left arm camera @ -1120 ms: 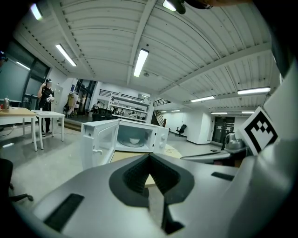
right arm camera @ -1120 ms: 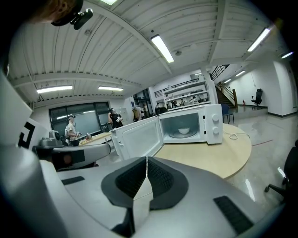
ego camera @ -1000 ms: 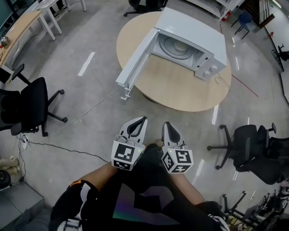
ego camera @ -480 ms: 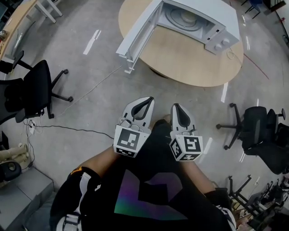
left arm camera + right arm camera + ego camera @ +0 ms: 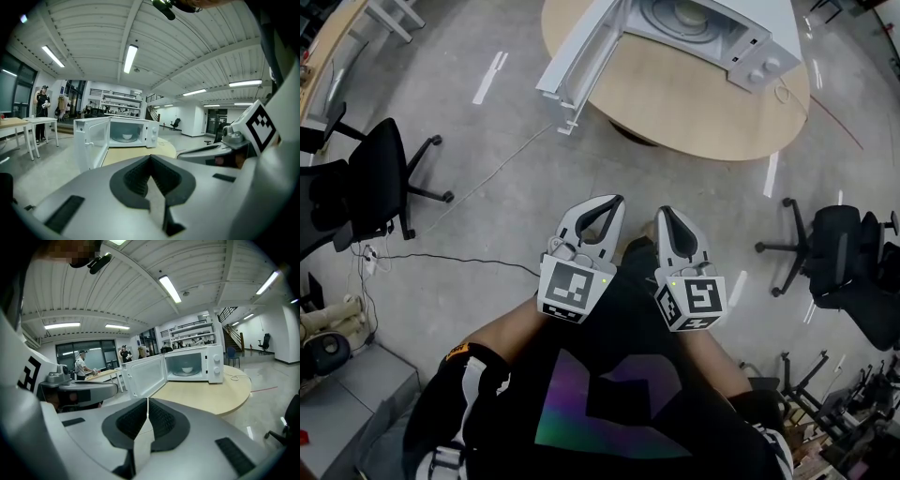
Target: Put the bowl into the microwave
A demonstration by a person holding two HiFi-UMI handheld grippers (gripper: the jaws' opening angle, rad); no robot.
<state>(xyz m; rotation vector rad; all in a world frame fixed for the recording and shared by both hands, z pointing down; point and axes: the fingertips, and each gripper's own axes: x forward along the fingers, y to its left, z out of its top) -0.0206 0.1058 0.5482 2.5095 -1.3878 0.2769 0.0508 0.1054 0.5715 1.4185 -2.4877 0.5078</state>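
The left claw [image 5: 613, 201] and the right claw [image 5: 664, 212] are held side by side, low in front of the person's body over the grey floor [image 5: 487, 187], well apart from the round desk [image 5: 694, 103]. In the left gripper view the jaws of the left claw [image 5: 150, 157] are seen pressed together with nothing between them; the right claw [image 5: 147, 402] is likewise closed on nothing in the right gripper view.

The bowl [image 5: 126, 137] is found inside the microwave [image 5: 152, 133], on the turntable, upright with its rim up; being round, it has no long axis. The microwave stands on the desk with its open cavity turned toward the claws, and its door [image 5: 572, 61] is swung wide on the left hinge, past the desk edge.

From the head view the microwave [image 5: 769, 23] is seen from above, cut by the top edge. The bowl [image 5: 187, 370] is shown more plainly in the gripper views. The knobs [image 5: 216, 364] and a thin cable [image 5: 234, 377] on the desk [image 5: 206, 394] are seen in the right gripper view. Office chairs [image 5: 366, 187] are shown only from the head.
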